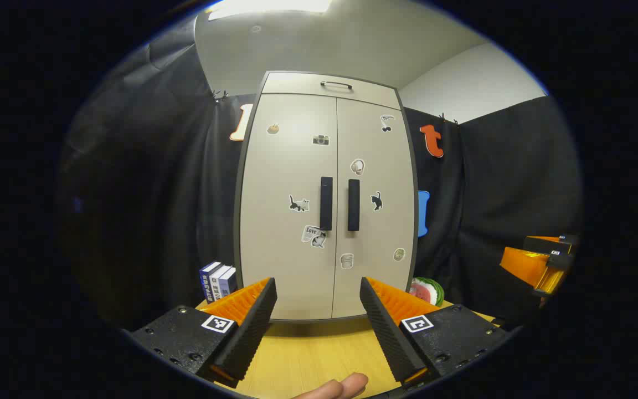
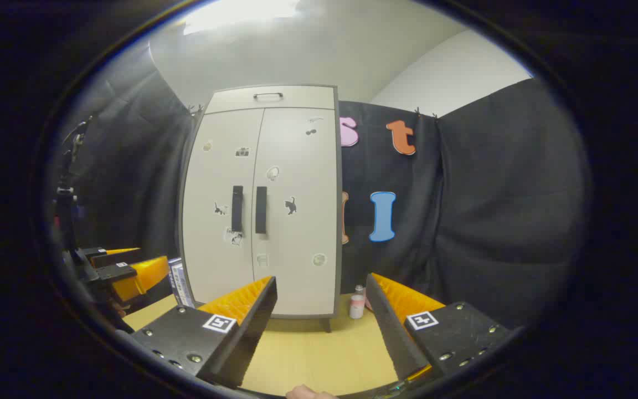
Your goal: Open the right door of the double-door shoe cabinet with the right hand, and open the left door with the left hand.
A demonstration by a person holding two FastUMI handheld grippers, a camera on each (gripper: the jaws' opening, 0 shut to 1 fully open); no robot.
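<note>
In the left gripper view, the left gripper [image 1: 319, 310] hangs over the wooden table [image 1: 319, 354], jaws spread wide and holding nothing. Beyond it at 12 o'clock stands the shoe cabinet [image 1: 327, 194], both doors closed, its 2 dark handles [image 1: 339, 204] side by side. The right gripper [image 2: 322, 316] is likewise wide open and empty, the cabinet at 11 o'clock, a small bottle [image 2: 356, 302] just beside the cabinet's foot.
</note>
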